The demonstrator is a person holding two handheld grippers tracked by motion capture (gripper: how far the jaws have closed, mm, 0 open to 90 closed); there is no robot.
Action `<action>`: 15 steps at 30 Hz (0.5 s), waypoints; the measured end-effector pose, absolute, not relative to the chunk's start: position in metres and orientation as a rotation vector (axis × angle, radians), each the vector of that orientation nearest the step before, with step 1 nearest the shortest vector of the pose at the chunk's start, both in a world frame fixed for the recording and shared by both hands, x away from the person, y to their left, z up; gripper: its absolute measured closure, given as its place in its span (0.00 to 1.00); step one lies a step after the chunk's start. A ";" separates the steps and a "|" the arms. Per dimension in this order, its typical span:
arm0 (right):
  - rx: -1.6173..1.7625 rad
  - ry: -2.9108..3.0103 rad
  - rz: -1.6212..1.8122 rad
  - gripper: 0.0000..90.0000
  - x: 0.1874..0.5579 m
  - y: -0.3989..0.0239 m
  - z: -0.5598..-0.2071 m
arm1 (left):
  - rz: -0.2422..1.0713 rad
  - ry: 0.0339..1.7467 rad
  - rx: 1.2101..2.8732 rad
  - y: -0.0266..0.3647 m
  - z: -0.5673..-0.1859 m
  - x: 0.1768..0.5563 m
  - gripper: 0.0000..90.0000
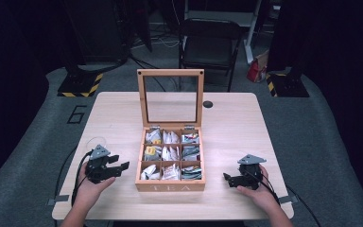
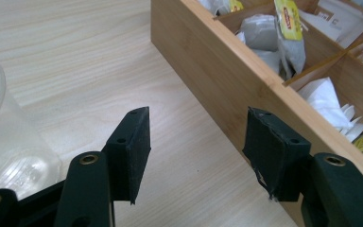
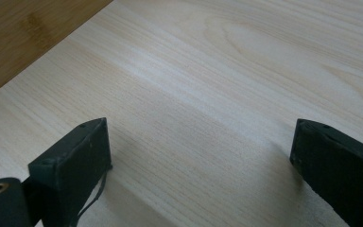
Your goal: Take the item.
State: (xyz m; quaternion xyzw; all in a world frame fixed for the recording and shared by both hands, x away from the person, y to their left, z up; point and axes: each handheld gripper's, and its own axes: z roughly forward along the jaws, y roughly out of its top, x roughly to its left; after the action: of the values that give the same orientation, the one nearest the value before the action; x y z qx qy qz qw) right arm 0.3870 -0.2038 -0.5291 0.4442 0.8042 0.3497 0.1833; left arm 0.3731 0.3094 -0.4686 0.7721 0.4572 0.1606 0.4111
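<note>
Tea box [image 1: 170, 185] sits open mid-tabletop [image 1: 236, 137], 9 compartments of tea bags [image 2: 283, 42]: light, soft, crushable; pinch a paper edge. Left tongs [image 1: 121, 167] and right tongs [image 1: 227, 178] gape wide, empty, flanking the box.

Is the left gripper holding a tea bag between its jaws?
No. In the left gripper view the left gripper has open jaws with only bare table between them, beside the tea box.
</note>
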 end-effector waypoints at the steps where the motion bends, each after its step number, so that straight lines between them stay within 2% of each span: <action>1: 1.251 2.271 0.986 0.06 0.387 -0.204 -0.529 | 0.404 1.154 1.937 0.309 -0.467 0.374 0.46; 15: 1.250 2.270 0.985 0.06 0.387 -0.204 -0.529 | 0.395 1.102 1.961 0.300 -0.449 0.382 0.51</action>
State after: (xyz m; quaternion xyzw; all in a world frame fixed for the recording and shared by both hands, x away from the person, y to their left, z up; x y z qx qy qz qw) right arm 0.3871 -0.2040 -0.5291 0.4433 0.8049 0.3491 0.1838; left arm 0.3820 0.2996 -0.4492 0.7808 0.4387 0.1572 0.4160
